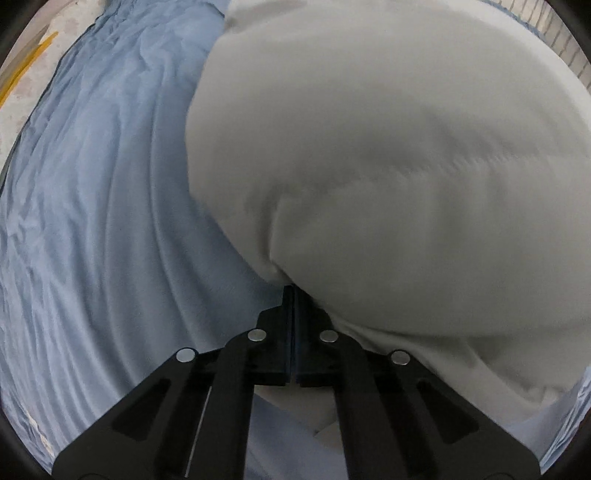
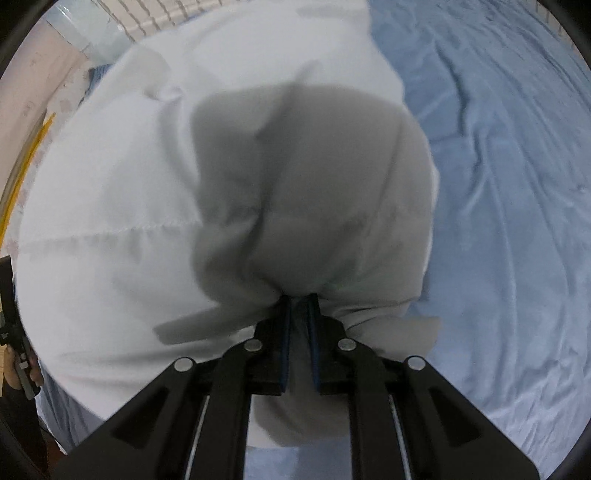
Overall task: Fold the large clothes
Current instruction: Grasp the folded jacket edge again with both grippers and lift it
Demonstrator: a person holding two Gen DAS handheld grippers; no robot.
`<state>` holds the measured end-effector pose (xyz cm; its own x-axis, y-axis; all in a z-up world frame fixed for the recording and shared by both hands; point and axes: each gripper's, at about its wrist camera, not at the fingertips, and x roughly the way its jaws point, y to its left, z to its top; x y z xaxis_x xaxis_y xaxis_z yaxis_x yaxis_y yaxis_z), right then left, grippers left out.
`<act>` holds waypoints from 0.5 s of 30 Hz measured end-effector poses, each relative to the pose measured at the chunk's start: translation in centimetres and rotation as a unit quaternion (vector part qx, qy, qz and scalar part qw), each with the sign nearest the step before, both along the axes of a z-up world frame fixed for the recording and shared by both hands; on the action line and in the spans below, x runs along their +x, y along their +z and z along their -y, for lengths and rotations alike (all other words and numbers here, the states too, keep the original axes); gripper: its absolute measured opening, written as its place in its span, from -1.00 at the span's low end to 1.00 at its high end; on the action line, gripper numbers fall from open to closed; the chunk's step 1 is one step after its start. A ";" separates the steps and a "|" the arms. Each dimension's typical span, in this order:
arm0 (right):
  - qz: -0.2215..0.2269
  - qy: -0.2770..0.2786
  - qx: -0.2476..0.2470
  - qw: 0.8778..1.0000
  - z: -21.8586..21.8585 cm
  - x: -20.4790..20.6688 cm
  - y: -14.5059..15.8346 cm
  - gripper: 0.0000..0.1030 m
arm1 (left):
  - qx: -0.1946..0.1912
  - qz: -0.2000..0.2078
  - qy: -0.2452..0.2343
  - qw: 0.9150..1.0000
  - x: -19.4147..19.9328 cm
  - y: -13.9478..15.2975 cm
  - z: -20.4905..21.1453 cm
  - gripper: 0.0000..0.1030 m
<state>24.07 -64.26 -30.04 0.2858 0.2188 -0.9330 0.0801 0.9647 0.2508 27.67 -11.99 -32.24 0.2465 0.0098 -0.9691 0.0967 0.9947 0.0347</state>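
A large white garment hangs and drapes over a light blue bed sheet. My left gripper is shut on an edge of the garment, the cloth bunched at its tips. In the right wrist view the same white garment fills the middle and left. My right gripper is shut on a bunched fold of it, with cloth pinched between the fingers. The cloth is blurred in both views. A stitched hem line runs across it.
The blue sheet spreads wrinkled to the right of the garment. A pale floor with yellow lines lies beyond the bed's edge. A tiled wall stands at the back. A dark object and a hand show at the far left.
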 end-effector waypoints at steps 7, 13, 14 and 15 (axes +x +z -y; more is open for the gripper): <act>0.013 0.009 -0.033 0.999 -1.5 -0.4 0.0 -0.80 | -0.004 0.003 0.008 1.000 0.0 0.3 1.6 -1.00; 0.106 -0.014 -0.033 0.994 0.2 -5.5 4.3 0.06 | 0.017 0.083 0.016 0.996 -3.6 4.9 -0.9 0.06; 0.139 -0.026 -0.042 0.989 0.6 -6.8 5.3 0.82 | 0.022 0.108 0.019 0.994 -4.5 6.2 -1.0 0.25; 0.158 -0.036 -0.055 0.985 1.3 -7.1 5.8 0.96 | 0.022 0.131 0.024 0.991 -5.3 7.3 -1.0 0.47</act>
<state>16.95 -65.59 -24.27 0.5775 0.0909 -0.8113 0.0830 0.9821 0.1692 22.32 -10.98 -24.95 0.4870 0.0686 -0.8707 0.0321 0.9948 0.0963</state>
